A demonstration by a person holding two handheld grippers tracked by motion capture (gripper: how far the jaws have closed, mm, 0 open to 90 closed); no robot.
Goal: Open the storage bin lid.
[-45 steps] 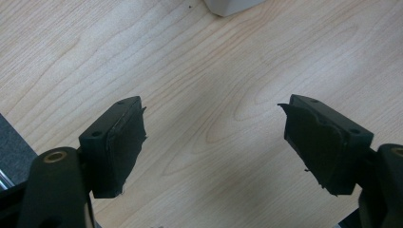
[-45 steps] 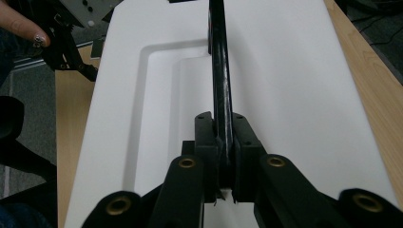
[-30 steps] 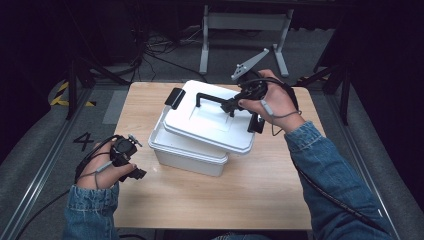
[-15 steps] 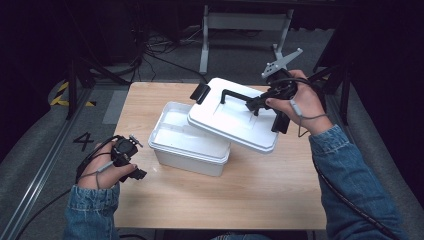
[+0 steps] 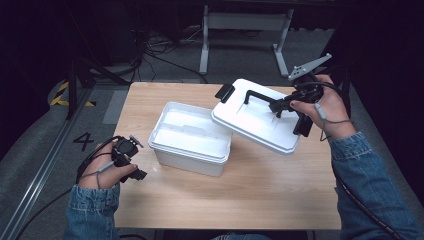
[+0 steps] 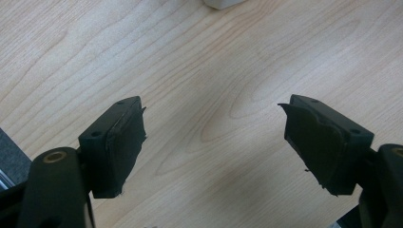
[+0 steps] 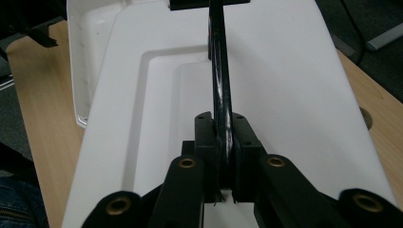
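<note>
A white plastic box [image 5: 190,137] stands open in the middle of the wooden table [image 5: 260,195]. Its white lid [image 5: 255,122] hangs tilted above the table, to the right of the box, one corner over the box's right rim. My right gripper [image 5: 278,107] is shut on the lid's black handle [image 5: 260,96]; in the right gripper view the jaws clamp the handle [image 7: 219,85] over the lid [image 7: 285,95]. My left gripper [image 5: 136,172] hovers low at the table's front left, open, with bare wood between its fingers [image 6: 119,147].
A black clip [image 5: 224,92] sticks out at the lid's far corner. A metal stand [image 5: 245,25] and cables lie on the floor behind the table. Bare wood stretches in front of the box.
The right gripper has lifted the lid off the box and carried it to the right. The box now stands uncovered. The left gripper has stayed put.
</note>
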